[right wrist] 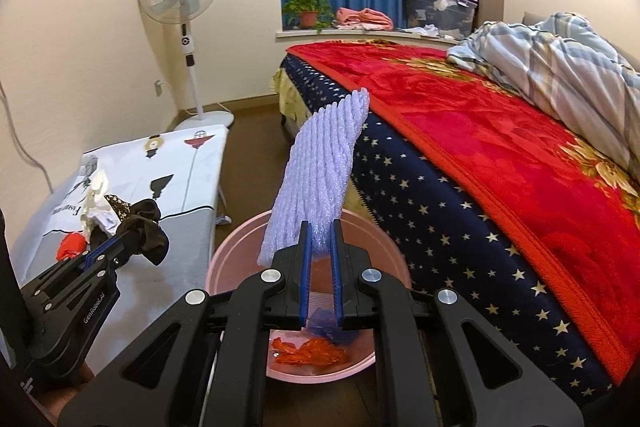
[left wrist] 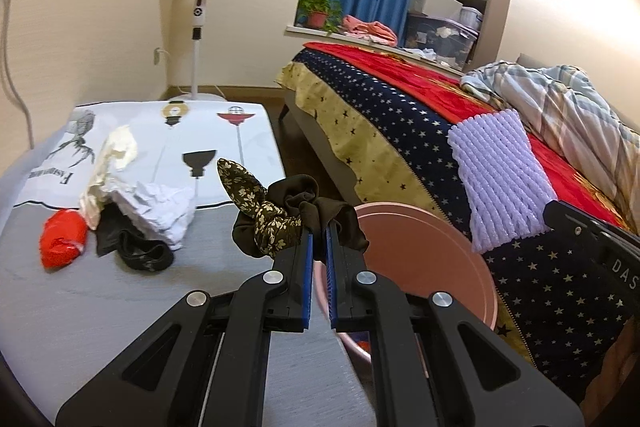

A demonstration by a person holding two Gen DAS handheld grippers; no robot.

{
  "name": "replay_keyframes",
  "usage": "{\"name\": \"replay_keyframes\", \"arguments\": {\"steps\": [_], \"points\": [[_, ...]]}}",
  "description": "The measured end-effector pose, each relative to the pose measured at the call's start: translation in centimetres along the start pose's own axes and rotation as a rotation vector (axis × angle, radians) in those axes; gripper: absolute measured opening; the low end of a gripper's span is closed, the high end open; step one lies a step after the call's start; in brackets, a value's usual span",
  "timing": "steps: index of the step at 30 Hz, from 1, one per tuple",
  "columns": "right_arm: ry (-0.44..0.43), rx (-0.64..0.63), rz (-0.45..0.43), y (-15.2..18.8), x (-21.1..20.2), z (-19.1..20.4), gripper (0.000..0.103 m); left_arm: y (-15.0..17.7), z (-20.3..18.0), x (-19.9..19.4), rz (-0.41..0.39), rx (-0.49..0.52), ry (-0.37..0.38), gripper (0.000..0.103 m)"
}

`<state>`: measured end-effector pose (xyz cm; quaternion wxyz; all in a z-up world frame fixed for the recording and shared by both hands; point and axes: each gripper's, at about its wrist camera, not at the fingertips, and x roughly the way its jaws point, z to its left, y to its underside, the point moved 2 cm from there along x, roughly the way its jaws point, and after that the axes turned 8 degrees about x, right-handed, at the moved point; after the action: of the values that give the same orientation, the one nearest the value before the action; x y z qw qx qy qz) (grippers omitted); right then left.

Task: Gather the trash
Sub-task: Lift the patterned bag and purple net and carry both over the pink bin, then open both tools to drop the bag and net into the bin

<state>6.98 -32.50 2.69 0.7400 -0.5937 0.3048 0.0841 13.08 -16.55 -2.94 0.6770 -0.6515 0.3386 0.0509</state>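
The right tool (right wrist: 320, 247) is clenched on a lilac foam net sleeve (right wrist: 320, 163), pinching only its lower end, so most of the sleeve stands up and leans toward one o'clock, above the pink basin (right wrist: 224, 255) that sits on the floor between the bench and the bed. If the pads let go while the sleeve leans that way, I judge its light, springy body could tip past the rim at the bed side and land on the floor instead of beside the orange scrap (right wrist: 308, 351) already lying in the basin. The left tool (left wrist: 319, 239) is clenched on a dark cloth bundle (left wrist: 316, 203) with a floral strip (left wrist: 256, 203) trailing toward ten o'clock; in the left wrist view it hangs over the bench edge, with the basin rim just past it at three o'clock. The grip takes only a fold, so the loose strip could slip free or catch on the rim. The two tools are close together over one opening, and a collision or tangle of cloth and foam seems possible. Farther out at nine to ten o'clock on the bench (left wrist: 120, 299), a red wrapper (left wrist: 62, 239), crumpled white paper (left wrist: 156, 211) and a black strap (left wrist: 144, 255) remain in a heap; they overlap, so one pinch there could drag the neighbours off the bench.
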Motion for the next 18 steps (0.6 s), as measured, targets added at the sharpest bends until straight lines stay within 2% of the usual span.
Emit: {"name": "replay_keyframes", "arguments": {"steps": [18], "points": [[0.078, 0.020, 0.031, 0.1, 1.3, -1.7, 0.009, 0.3, -4.0, 3.2, 0.038, 0.038, 0.115, 0.006]]}}
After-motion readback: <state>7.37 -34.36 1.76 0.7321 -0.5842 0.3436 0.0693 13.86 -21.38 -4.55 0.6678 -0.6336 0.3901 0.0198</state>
